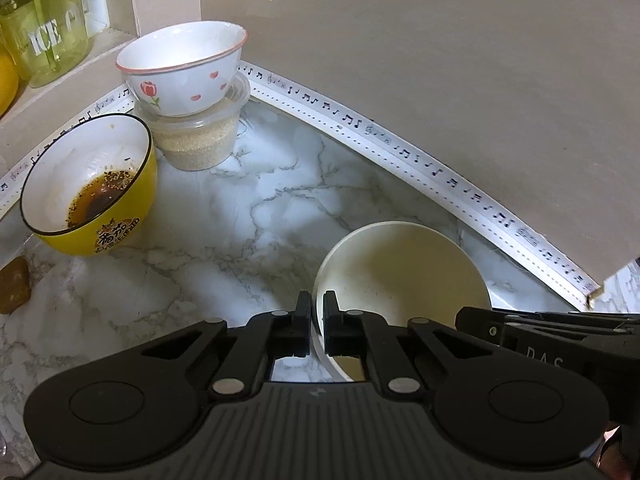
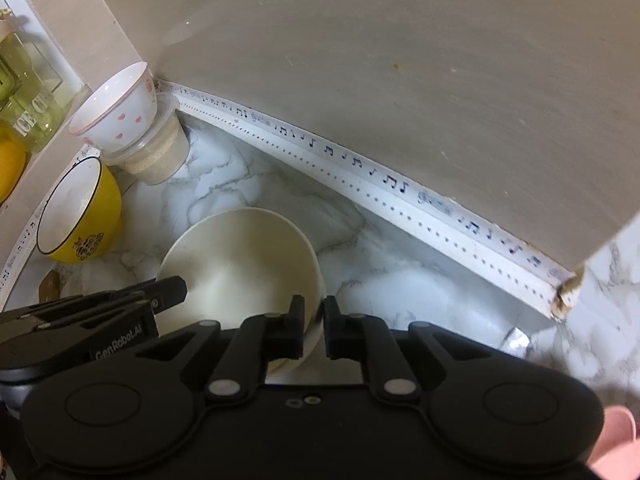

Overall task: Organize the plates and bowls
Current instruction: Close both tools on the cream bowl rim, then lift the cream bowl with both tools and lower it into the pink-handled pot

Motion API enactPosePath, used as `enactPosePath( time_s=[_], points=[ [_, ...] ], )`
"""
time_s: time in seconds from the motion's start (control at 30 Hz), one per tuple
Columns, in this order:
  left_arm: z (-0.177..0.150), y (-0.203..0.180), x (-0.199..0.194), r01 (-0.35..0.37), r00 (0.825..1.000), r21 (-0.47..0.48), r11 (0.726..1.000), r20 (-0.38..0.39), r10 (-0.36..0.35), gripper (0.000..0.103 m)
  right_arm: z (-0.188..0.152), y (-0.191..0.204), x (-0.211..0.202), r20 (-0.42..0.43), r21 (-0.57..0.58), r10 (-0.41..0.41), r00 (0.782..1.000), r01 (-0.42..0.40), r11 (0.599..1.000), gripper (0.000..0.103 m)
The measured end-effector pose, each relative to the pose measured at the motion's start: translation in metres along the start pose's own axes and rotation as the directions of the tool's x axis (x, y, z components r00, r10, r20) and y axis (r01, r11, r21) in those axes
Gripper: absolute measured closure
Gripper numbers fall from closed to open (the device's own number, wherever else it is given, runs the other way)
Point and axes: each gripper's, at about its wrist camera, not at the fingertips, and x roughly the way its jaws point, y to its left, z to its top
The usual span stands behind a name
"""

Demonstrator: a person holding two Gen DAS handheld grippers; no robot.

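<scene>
A cream bowl (image 1: 404, 272) sits low over the marble counter (image 1: 256, 200); it also shows in the right wrist view (image 2: 240, 256). My left gripper (image 1: 317, 320) is shut on its left rim. My right gripper (image 2: 314, 320) is shut on its right rim. A yellow bowl (image 1: 88, 184) with dark sauce dregs stands at the left; it shows in the right wrist view (image 2: 80, 212) too. A white bowl with red hearts (image 1: 180, 68) rests on a clear tub of grains (image 1: 200, 136) in the corner.
A beige wall (image 1: 440, 60) with a music-note trim strip (image 1: 400, 148) bounds the counter at the back. A green "ICE" jar (image 1: 44, 28) stands on a ledge at upper left. A brown lump (image 1: 14, 284) lies at the left edge. Something pink (image 2: 616, 440) shows at lower right.
</scene>
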Motion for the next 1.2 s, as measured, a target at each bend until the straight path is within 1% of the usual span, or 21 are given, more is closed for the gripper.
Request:
enactPosePath(
  time_s=[0.27, 0.43, 0.63, 0.83, 1.0, 1.2],
  points=[
    [-0.017, -0.011, -0.035, 0.000, 1.000, 0.028, 1.000, 0.009, -0.001, 0.098, -0.012, -0.002, -0.036, 0.025, 0.002, -0.002, 1.000, 0.002, 1.000, 0.094],
    [-0.026, -0.025, -0.066, 0.000, 0.999, 0.050, 0.999, 0.034, -0.002, 0.098, -0.024, -0.003, -0.064, 0.048, 0.002, -0.009, 0.999, 0.009, 1.000, 0.094],
    [-0.041, -0.041, -0.100, -0.011, 0.999, 0.088, 0.996, 0.042, 0.008, 0.098, -0.041, -0.005, -0.095, 0.070, -0.008, -0.006, 0.998, 0.006, 1.000, 0.094],
    [-0.063, -0.048, -0.133, -0.018, 0.999, 0.117, 0.993, 0.049, 0.012, 0.098, -0.065, -0.005, -0.126, 0.083, -0.020, 0.003, 0.997, -0.002, 1.000, 0.095],
    [-0.082, -0.051, -0.150, -0.027, 0.999, 0.119, 0.993, 0.048, 0.021, 0.098, -0.085, 0.000, -0.141, 0.090, -0.039, 0.000, 0.996, 0.004, 0.999, 0.095],
    [-0.105, -0.056, -0.163, -0.036, 0.999, 0.137, 0.990, 0.034, 0.031, 0.098, -0.109, 0.000, -0.151, 0.072, -0.047, -0.001, 0.997, 0.005, 0.999, 0.095]
  ],
)
